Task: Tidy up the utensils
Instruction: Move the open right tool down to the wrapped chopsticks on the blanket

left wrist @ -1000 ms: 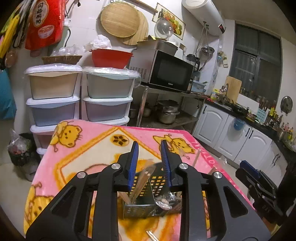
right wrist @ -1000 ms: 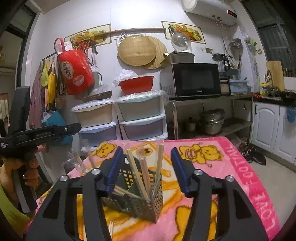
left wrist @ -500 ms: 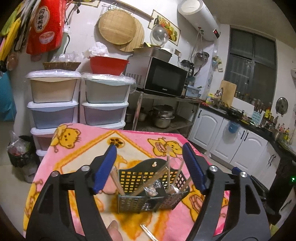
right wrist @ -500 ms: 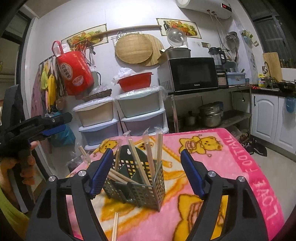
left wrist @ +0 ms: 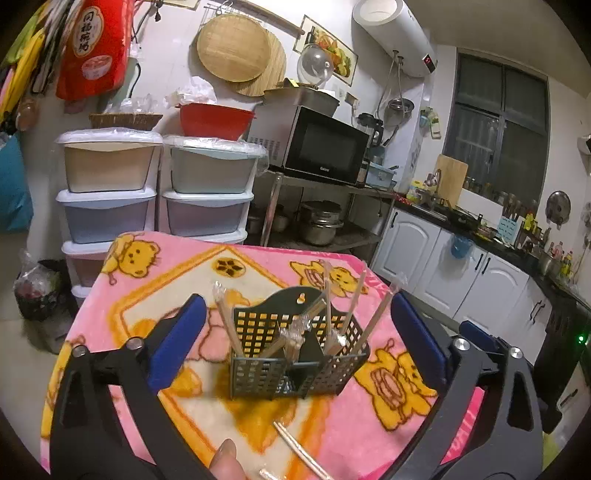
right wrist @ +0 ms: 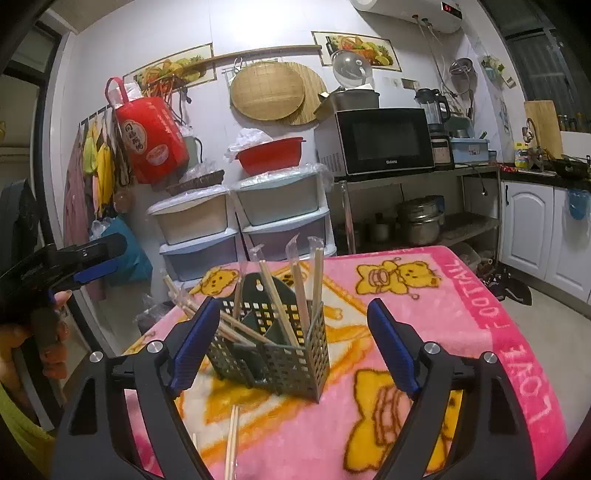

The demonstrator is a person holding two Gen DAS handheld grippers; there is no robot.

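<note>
Both tongs seen opening, nothing gripped: left gripper (left wrist: 291, 328) & right gripper (right wrist: 291, 343) flank mesh utensil caddy (right wrist: 273, 354); wrapped chopsticks (right wrist: 284, 288) stood inside, loose pair (left wrist: 299, 446) left on blanket.

A home kitchen. A microwave (left wrist: 325, 147) sits on a metal shelf with steel pots (left wrist: 319, 221) below it. White cabinets (left wrist: 461, 273) run under a dark worktop crowded with bottles, beside a window (left wrist: 498, 107). A water heater (left wrist: 391, 33) hangs high on the wall, near round bamboo trays (left wrist: 232, 48) and food posters. Stacked plastic drawers (left wrist: 159, 192) carry a red bowl (left wrist: 216, 118).
</note>
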